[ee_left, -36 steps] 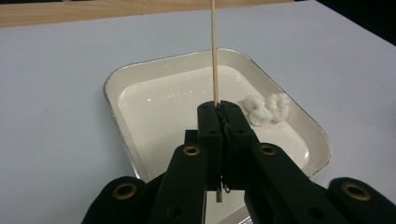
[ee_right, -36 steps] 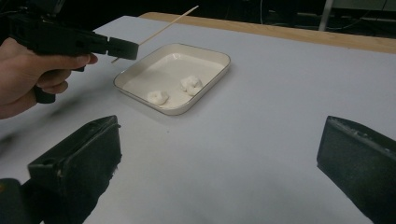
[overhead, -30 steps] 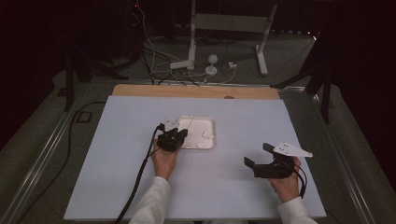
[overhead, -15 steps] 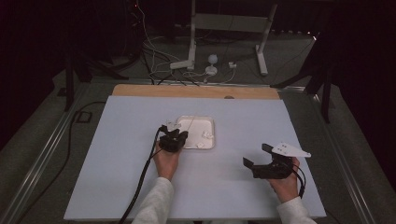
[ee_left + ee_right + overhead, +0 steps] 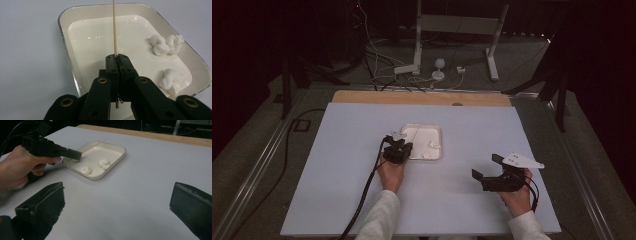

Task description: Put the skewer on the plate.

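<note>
Left gripper (image 5: 117, 58): jaws clamped on a thin wooden skewer (image 5: 114, 27), which runs on toward 12 o'clock in the left gripper view, over the shallow white rectangular tray with metal rim (image 5: 65, 47). Gripper sits at the tray's 8 o'clock edge in the high view. Three white fluffy lumps (image 5: 165, 45) lie along the tray's 3 o'clock side. Right gripper (image 5: 487, 167): jaws wide, nothing between them, resting on the pale grey table (image 5: 337, 165), well apart from the tray toward 4 o'clock.

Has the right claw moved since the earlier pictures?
No. In the high view the right claw sits at the same spot near the table's right edge, right of the tray, jaws open.
</note>
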A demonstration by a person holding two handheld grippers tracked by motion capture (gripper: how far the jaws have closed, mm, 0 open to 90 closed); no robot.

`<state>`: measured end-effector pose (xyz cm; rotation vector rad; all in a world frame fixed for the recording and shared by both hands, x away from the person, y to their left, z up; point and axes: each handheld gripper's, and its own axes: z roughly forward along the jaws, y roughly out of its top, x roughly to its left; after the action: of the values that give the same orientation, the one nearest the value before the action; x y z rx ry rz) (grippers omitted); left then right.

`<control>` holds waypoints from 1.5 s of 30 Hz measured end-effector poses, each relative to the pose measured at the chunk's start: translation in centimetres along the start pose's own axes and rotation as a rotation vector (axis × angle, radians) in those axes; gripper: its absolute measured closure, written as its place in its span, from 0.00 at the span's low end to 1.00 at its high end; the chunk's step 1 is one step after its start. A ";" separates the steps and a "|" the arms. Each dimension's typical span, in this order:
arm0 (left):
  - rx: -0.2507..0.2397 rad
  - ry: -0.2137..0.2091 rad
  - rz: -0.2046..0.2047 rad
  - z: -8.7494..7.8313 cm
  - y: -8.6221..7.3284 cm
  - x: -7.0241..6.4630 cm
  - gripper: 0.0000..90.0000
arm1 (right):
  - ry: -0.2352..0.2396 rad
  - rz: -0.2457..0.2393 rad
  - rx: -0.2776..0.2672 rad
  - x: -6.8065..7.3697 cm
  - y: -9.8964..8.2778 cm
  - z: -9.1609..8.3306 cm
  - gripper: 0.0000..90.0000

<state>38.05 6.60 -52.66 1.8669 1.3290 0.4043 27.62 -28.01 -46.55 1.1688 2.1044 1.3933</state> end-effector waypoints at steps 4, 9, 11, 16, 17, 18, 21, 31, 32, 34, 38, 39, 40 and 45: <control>0.008 0.006 -0.004 0.1 -0.1 0.0 0.99 | 0.001 0.000 0.001 0.0 0.0 0.0 0.00; 0.004 0.010 -0.008 0.1 0.0 0.0 0.91 | 0.001 -0.001 0.002 0.1 0.0 0.1 0.00; -0.004 0.013 -0.005 0.1 0.0 0.0 0.79 | 0.002 -0.002 0.003 0.1 0.0 0.1 0.00; -0.037 -0.030 -0.017 -0.3 0.2 0.0 0.60 | 0.003 -0.004 0.002 0.1 0.0 0.1 0.00; -0.047 -0.037 -0.014 -0.5 0.3 0.0 0.57 | 0.004 -0.004 0.002 0.1 0.0 0.1 0.00; -0.055 -0.044 -0.014 -0.7 0.4 0.1 0.54 | 0.004 -0.003 0.001 0.1 0.0 0.1 0.00; -0.080 -0.073 -0.025 -1.4 0.7 0.2 0.48 | 0.004 -0.001 0.001 0.1 0.0 0.1 0.00; -0.155 -0.153 -0.031 -4.8 1.8 1.0 0.26 | 0.008 -0.007 -0.008 0.3 0.0 0.0 0.00; -0.167 -0.162 -0.025 -5.3 1.9 1.1 0.24 | 0.008 -0.005 -0.008 0.3 0.0 0.0 0.00; -0.188 -0.175 -0.019 -6.3 2.1 1.2 0.20 | 0.008 -0.005 -0.009 0.3 0.0 0.0 0.00; -0.223 -0.190 -0.010 -8.2 2.2 1.6 0.17 | 0.007 -0.008 -0.012 0.4 0.0 -0.1 0.00; -0.230 -0.192 -0.004 -8.7 2.3 1.7 0.15 | 0.008 -0.008 -0.014 0.4 0.0 -0.1 0.00; -0.239 -0.198 0.000 -9.1 2.3 1.8 0.14 | 0.008 -0.008 -0.014 0.4 0.0 -0.1 0.00; -0.264 -0.214 0.041 -11.3 2.1 2.2 0.04 | 0.006 -0.006 -0.020 0.4 -0.1 -0.2 0.00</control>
<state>32.90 12.96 -44.32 1.6673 1.0426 0.3700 27.21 -27.87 -46.47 1.1507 2.0921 1.4139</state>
